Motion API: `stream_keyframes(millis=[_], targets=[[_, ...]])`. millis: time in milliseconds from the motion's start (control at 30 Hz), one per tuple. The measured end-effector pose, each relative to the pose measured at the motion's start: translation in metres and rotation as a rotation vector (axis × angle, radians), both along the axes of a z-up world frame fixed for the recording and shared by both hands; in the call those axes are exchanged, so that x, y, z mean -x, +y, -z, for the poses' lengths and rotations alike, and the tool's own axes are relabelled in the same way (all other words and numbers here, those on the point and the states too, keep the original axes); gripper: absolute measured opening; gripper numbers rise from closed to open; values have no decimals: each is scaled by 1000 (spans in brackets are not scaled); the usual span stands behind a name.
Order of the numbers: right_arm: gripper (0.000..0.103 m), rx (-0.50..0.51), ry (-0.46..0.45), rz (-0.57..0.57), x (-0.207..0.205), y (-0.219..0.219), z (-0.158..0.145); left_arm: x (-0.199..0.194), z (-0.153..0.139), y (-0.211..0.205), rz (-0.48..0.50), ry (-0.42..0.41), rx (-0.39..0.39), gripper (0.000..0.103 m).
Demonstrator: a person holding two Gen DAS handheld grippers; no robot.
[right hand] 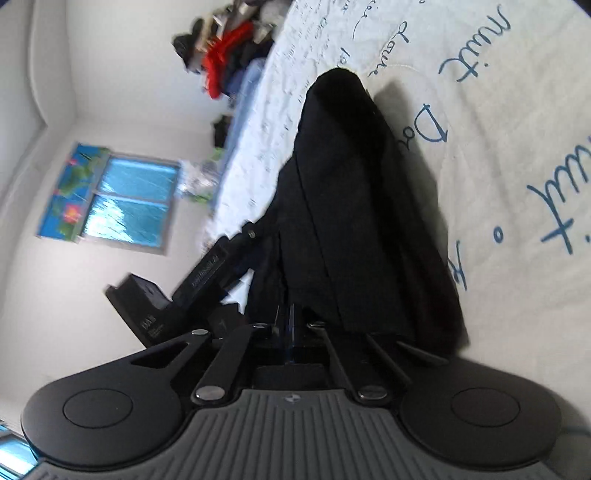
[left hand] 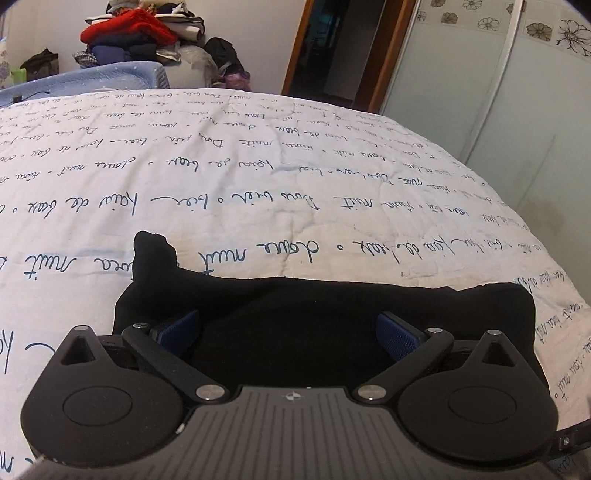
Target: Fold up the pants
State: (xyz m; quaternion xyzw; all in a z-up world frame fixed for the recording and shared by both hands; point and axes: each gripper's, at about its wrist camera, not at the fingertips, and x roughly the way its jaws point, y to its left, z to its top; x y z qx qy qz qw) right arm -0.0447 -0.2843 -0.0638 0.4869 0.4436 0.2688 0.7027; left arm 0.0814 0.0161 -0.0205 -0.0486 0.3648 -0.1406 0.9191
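On the bed, seen from the left wrist, black soft-knit pants (left hand: 314,314) lie in a low bundle on a white quilted bedspread printed with blue cursive script (left hand: 258,177). One rumpled end of the cloth pokes up at the bundle's far left. The left gripper (left hand: 289,330) is spread wide, its blue ribbed pads (left hand: 397,336) standing well apart over the dark cloth and pinching nothing. Beyond the bed sit a heap of red and dark clothes (left hand: 136,35), a brown-framed doorway (left hand: 347,48) and a frosted wardrobe panel with flower motifs (left hand: 517,110).

From the right wrist, tilted sideways, the same pants (right hand: 362,206) rise as a draped, creased peak off the bedspread (right hand: 517,184), with smooth folds running down toward the camera. The right gripper (right hand: 290,321) is clenched, its fingers brought together on the cloth at the pants' near edge. Only this view shows the other black tool body (right hand: 199,284) close beside the cloth, and a blue-lit window with a floral curtain (right hand: 110,199) in the white wall. The clothes heap (right hand: 221,62) appears here too, blurred.
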Motion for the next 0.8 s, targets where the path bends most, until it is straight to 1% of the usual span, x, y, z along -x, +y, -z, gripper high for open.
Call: stream_keyframes(millis=[33,67,100,167,200,233,300,333,367,433,500,600,633,667,800], targets=[[3,28,18,-5,-1,2,-10,0,-1,2,-5,5,7,102],[5,46,15,-4,-4,0,-22,1,-3,4,-16,11,8,102],[7,49,-28,8,-5,-2,-38,3,-5,5,-30,18,1,101],[8,21,-125,27,-15,-6,-67,10,-11,6,-60,31,-14,100],[9,8,-151,28,-23,-6,-78,15,-15,6,-67,35,-16,100],[13,4,-167,21,-33,-3,-87,21,-18,7,-69,38,-19,99],[32,39,-182,-10,-55,9,-98,35,-23,11,-74,41,-9,100],[53,64,-176,-20,-66,16,-99,41,-23,13,-75,51,-1,100],[72,82,-168,-36,-76,25,-98,46,-23,15,-75,59,5,100],[74,113,-151,-76,-93,45,-93,56,-20,16,-73,51,1,101],[74,134,-103,-108,-106,61,-80,60,-15,16,-63,36,-20,101],[72,174,-39,-137,-112,76,-53,62,-9,15,-66,14,-35,102],[68,184,-31,-139,-113,76,-46,63,-8,15,-70,12,-31,102],[66,189,-37,-128,-114,75,-44,63,-7,15,-73,8,-27,102],[66,229,-36,-133,-123,82,-49,63,-4,16,-72,-11,-24,103]])
